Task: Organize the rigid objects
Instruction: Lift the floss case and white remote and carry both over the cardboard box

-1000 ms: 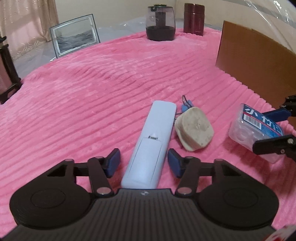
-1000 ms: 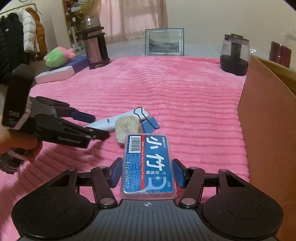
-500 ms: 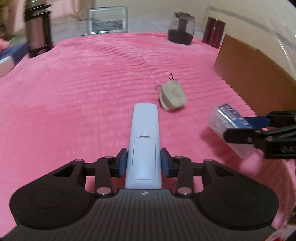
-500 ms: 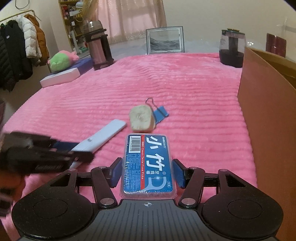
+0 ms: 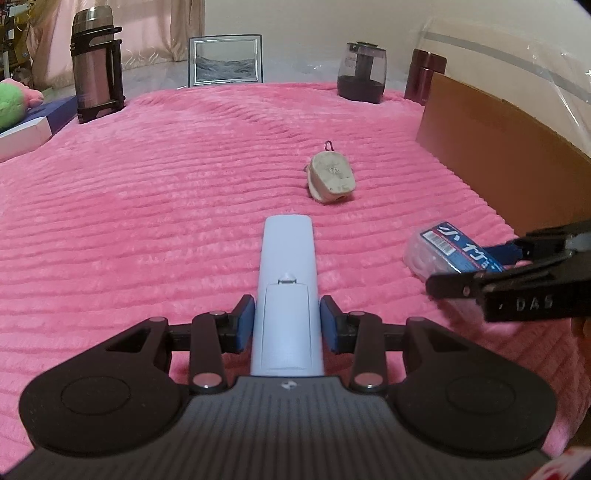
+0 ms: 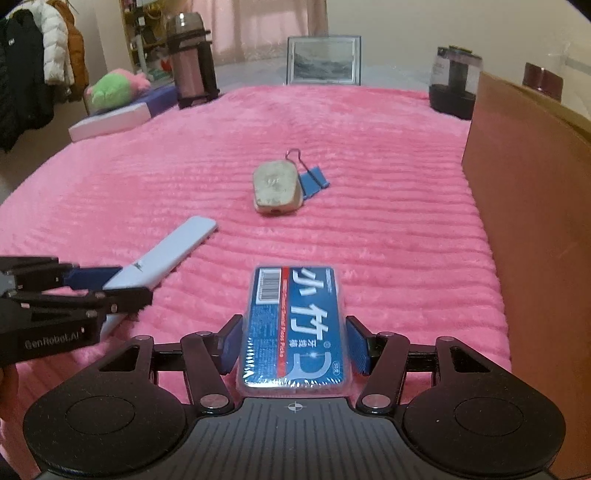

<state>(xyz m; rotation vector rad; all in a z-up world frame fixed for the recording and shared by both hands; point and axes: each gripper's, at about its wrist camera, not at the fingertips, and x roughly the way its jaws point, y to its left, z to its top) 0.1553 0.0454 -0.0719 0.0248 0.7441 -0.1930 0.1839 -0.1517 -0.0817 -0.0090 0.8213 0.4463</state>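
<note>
My left gripper [image 5: 287,325] clamped on pale remote [image 5: 287,280], back end, so length juts forward clear of pink blanket [image 5: 147,221]. My right gripper [image 6: 293,343] grips floss-pick box [image 6: 295,325] across narrow sides. Cardboard box [image 6: 524,177] at blanket's right edge, likely destination. Both items lifted near blanket's near edge.

Domestic room, probably a bedroom or living space: pink ribbed plush blanket [image 6: 369,147], framed picture [image 6: 324,61], coats hanging [image 6: 40,66] at left, plush toy [image 6: 114,86], curtains [image 6: 266,29], thermos flask [image 5: 96,62].
</note>
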